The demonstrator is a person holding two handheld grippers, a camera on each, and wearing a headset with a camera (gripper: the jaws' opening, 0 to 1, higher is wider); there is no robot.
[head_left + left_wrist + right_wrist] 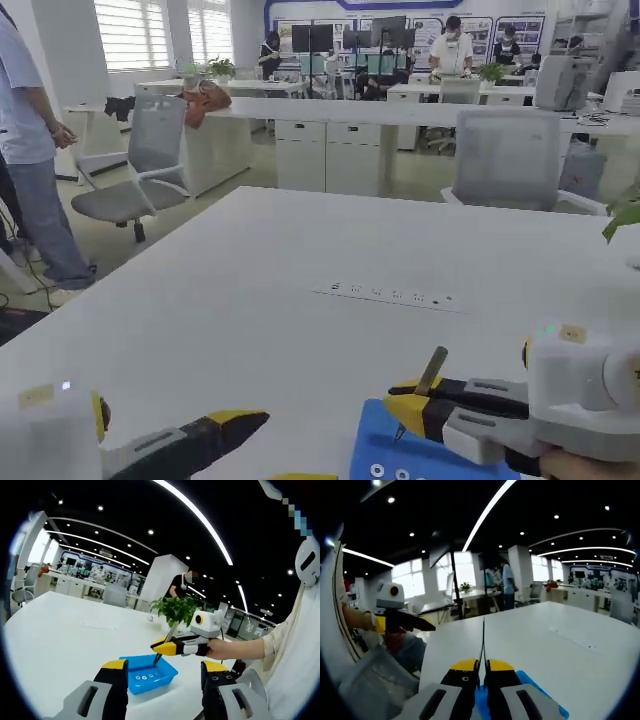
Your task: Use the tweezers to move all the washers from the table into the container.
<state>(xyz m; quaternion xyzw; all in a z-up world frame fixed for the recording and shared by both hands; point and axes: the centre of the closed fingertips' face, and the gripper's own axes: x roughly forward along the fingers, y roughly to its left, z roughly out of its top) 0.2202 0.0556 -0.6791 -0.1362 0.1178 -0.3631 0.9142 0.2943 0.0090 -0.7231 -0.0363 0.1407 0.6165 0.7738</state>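
Head view has the right claw [400, 405] clamped shut on the tweezers [432, 372], tips hanging right over the blue container [370, 435] on the white worktop [250, 300]. Washers [377, 470] are sitting inside it. Left gripper view: left claw [165, 666] is spread wide apart, empty, near the container.

The head view looks forward and down over the white bench [250, 290], the blue container [365, 435] at its bottom edge. The left gripper view sits low and near, facing that same container and the right hand-held gripper [155, 648] — the right gripper view faces the other way along its tweezers [483, 640], over the bench, with the left hand-held gripper [427, 626] at its left.
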